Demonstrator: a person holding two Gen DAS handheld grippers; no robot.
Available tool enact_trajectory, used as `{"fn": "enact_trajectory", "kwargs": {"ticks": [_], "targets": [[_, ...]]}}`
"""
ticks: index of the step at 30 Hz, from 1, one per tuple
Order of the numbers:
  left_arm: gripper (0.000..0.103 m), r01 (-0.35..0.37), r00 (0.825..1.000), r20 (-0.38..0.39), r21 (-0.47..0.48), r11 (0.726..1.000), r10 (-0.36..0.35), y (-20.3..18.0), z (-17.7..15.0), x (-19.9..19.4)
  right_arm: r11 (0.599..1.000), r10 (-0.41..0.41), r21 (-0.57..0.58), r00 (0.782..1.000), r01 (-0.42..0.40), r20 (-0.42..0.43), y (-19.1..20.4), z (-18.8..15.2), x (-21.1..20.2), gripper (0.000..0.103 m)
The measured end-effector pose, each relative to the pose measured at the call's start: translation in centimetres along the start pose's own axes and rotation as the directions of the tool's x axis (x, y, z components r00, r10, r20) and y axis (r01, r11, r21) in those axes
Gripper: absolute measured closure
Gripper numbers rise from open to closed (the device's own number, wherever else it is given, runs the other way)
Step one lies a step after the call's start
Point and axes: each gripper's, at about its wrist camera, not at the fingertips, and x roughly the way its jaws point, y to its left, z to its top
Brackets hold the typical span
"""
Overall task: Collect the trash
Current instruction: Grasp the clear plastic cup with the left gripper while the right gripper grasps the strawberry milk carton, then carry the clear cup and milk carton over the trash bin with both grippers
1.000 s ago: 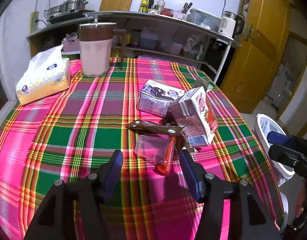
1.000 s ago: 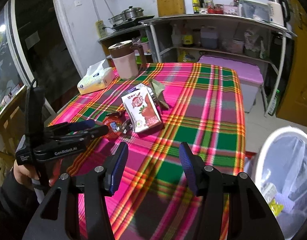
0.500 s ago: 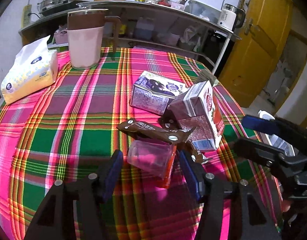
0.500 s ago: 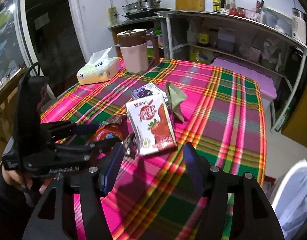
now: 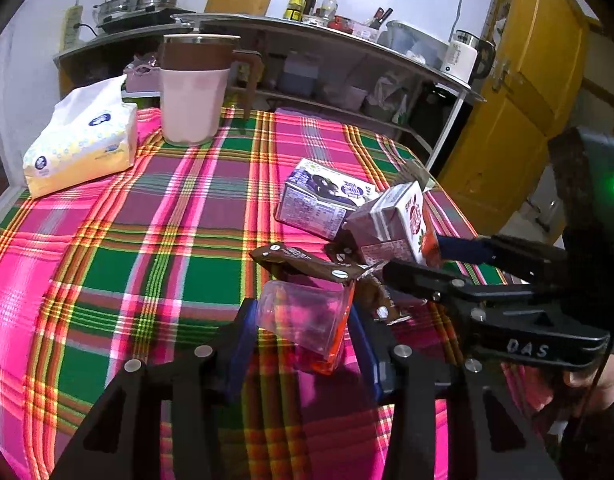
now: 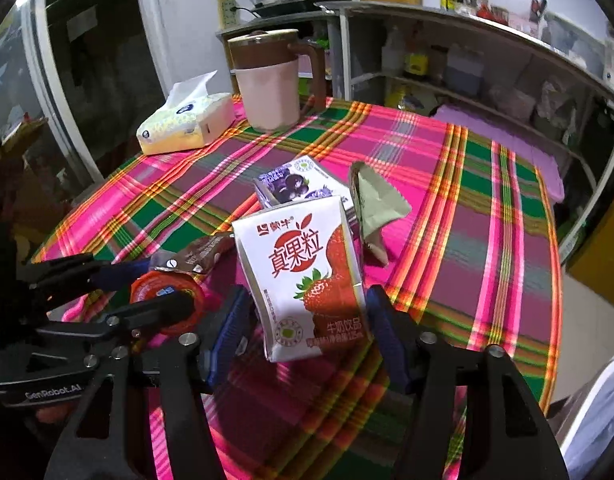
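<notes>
The left gripper (image 5: 301, 330) has its blue pads either side of a clear plastic cup (image 5: 303, 320) with a red lid, lying on its side near the front edge of the surface (image 5: 119, 248); its jaws have just been closing, though I cannot tell whether they press the cup. The right gripper (image 6: 305, 320) straddles a strawberry milk carton (image 6: 303, 276) just beside the cup, toward the right edge; its jaws have also just been closing, with slim gaps visible each side. A brown wrapper (image 5: 303, 262) rests on top of the cup, and a blueberry milk carton (image 5: 321, 198) lies behind. At the far left corner sit a tissue pack (image 5: 81, 146) and a pink jug (image 5: 195, 92).
</notes>
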Motion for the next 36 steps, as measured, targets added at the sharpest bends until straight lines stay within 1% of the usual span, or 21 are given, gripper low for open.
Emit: {"fn": "enact_trajectory", "kwargs": {"ticks": [7, 14, 20, 26, 36], "targets": [[0.057, -0.026, 0.999, 0.035, 0.004, 1.000, 0.026, -0.9, -0.2, -1.5, 0.999, -0.006, 0.047, 1.000, 0.005, 0.022, -0.3, -0.5, -1.4, 0.052], [0.057, -0.036, 0.997, 0.069, 0.012, 0.999, 0.035, -2.1, -0.4, -3.3, 0.997, -0.002, 0.082, 0.998, -0.003, 0.068, -0.3, -1.9, -4.6, 0.052], [0.057, -0.020, 0.995, 0.094, 0.021, 1.000, 0.018, -3.5, -0.9, -5.1, 0.992, -0.010, 0.124, 0.996, -0.002, 0.091, -0.7, -3.6, -7.3, 0.052], [0.057, 0.009, 0.994, 0.112, 0.043, 0.999, -0.014, -5.5, -1.6, -6.8, 0.988, -0.027, 0.153, 0.992, 0.008, 0.120, -0.9, -5.3, -10.1, 0.052], [0.057, 0.052, 0.990, 0.123, 0.096, 0.994, -0.064, -9.0, -2.0, -8.1, 0.979, -0.059, 0.202, 0.984, 0.024, 0.166, -1.8, -7.7, -14.1, 0.052]]}}
